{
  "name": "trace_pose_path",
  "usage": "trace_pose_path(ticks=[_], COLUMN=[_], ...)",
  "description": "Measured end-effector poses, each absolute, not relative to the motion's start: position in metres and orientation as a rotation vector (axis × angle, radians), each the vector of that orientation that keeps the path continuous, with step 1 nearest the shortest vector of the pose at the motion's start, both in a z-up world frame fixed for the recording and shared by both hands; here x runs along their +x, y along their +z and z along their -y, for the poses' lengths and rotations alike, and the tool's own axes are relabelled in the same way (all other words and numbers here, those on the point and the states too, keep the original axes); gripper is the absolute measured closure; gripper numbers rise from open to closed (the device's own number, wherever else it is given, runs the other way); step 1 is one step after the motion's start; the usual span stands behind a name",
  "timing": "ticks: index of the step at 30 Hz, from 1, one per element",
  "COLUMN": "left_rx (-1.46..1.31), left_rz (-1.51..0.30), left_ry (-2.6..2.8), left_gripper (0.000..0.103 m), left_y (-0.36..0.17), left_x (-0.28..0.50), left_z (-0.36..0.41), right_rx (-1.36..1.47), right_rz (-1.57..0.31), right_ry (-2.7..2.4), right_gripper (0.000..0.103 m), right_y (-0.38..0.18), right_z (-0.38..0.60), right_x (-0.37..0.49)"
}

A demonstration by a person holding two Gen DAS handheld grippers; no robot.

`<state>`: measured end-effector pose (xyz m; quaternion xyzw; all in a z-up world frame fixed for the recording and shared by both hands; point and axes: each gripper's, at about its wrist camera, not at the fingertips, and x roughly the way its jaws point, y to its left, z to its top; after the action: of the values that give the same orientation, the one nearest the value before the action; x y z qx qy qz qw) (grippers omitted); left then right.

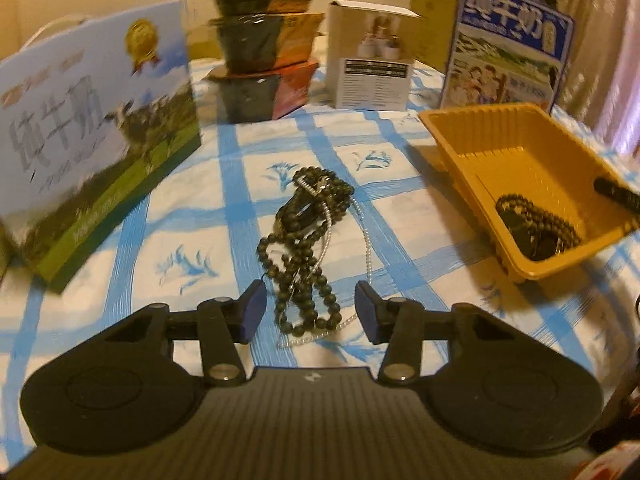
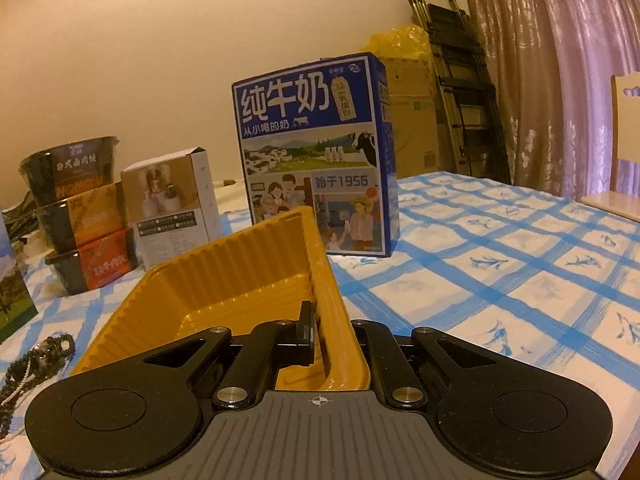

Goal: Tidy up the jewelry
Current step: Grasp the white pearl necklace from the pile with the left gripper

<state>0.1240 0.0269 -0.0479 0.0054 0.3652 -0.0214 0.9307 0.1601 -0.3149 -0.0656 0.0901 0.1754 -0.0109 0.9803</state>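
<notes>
The left claw (image 1: 310, 312) hung spread wide over a tangle of dark beads (image 1: 308, 236) and a thin silver chain (image 1: 366, 248) lying on the checked desk (image 1: 400, 208) — touching neither. The right claw (image 2: 334, 332) pinched the near wall of the yellow tray (image 2: 240, 280), tilting it; more beads (image 1: 536, 224) sat in its low corner. A milk carton (image 2: 316, 152) stood just behind.

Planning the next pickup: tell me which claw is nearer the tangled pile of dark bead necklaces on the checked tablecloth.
Left. The left claw is open astride the tangled pile of dark bead necklaces; the right claw grips the yellow plastic tray wall, off to the side.
</notes>
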Motion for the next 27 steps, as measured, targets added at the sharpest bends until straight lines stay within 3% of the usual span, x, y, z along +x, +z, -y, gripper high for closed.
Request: trace_pose_path(ticks=[8, 16, 23, 27], left_rx=[0.249, 0.407, 0.437, 0.399], left_rz=[-0.730, -0.736, -0.767, -0.751], left_ry=[-0.069, -0.082, -0.071, -0.071], left_gripper=[0.082, 0.085, 0.100, 0.100], left_y=[-0.063, -0.081, -0.089, -0.079], left_x=[0.156, 0.186, 0.202, 0.200], left_z=[0.005, 0.021, 0.023, 0.019], right_rx=[0.134, 0.150, 0.150, 0.153], right_rz=[-0.328, -0.333, -0.333, -0.336], right_ry=[-0.026, -0.017, -0.013, -0.009], right_gripper=[0.097, 0.097, 0.097, 0.098], right_y=[-0.064, -0.067, -0.067, -0.066], right_z=[0.304, 0.308, 0.308, 0.308], right_x=[0.158, 0.159, 0.161, 0.162])
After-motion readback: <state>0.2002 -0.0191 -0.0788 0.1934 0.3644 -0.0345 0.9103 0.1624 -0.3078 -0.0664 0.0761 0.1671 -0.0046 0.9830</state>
